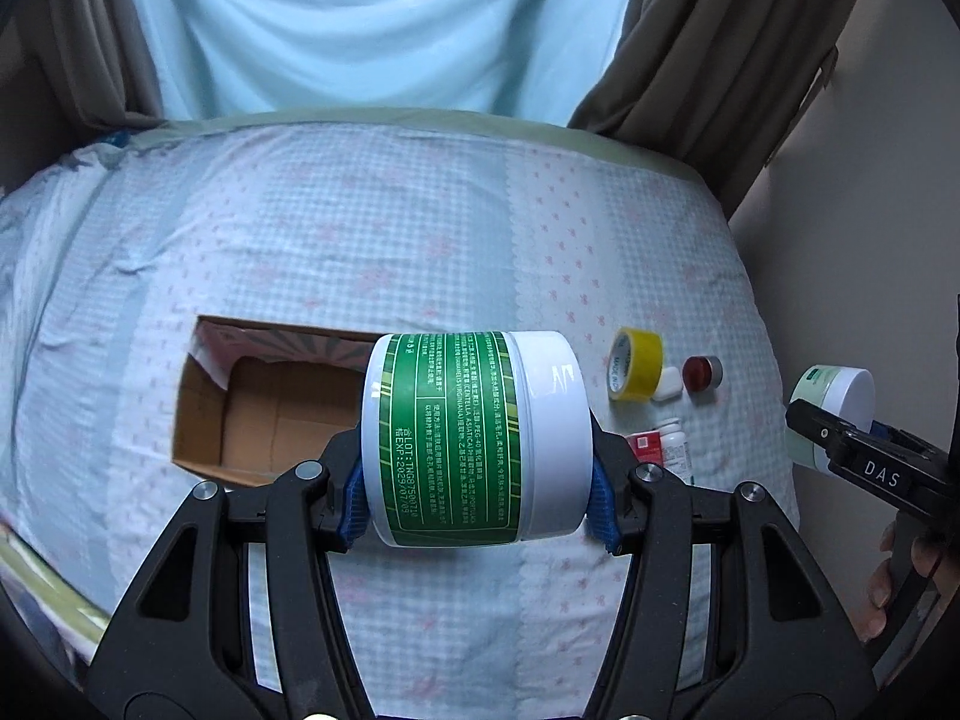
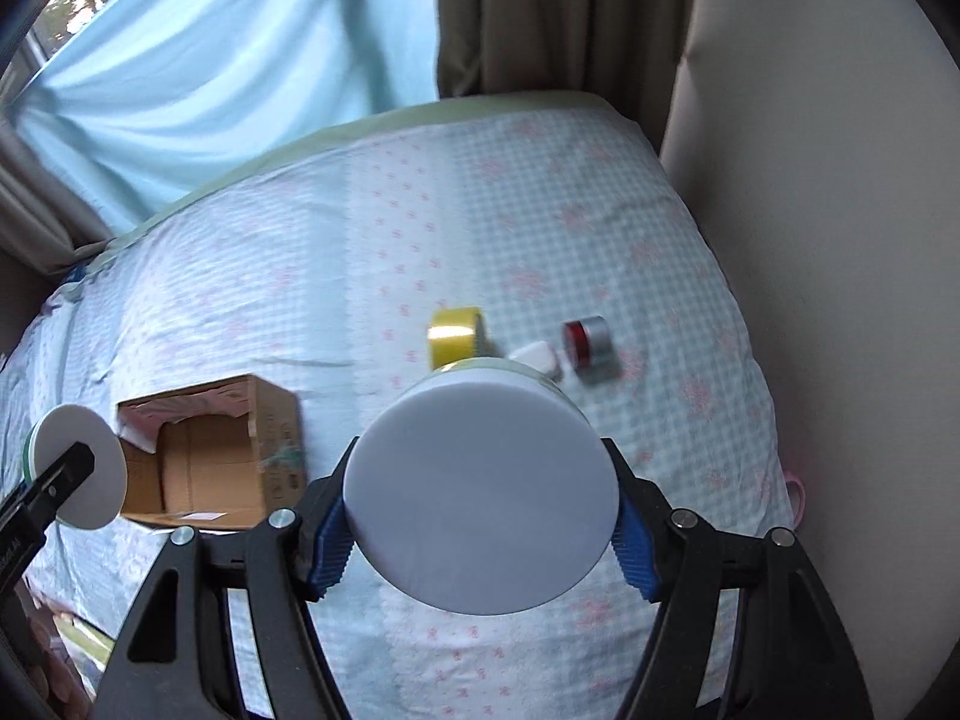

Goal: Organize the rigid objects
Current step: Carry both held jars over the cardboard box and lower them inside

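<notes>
Sideways, a green-labelled white jar (image 1: 474,438) between left tongs (image 1: 480,492).

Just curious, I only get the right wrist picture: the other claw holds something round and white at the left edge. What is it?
Observer: A white jar with a green label covered in white print, clamped sideways in the left claw.
Operator: Anything hidden behind my white-lidded jar?
Observer: Yes, a small white bottle with a red label lies on the bed, near the yellow tape.
</notes>
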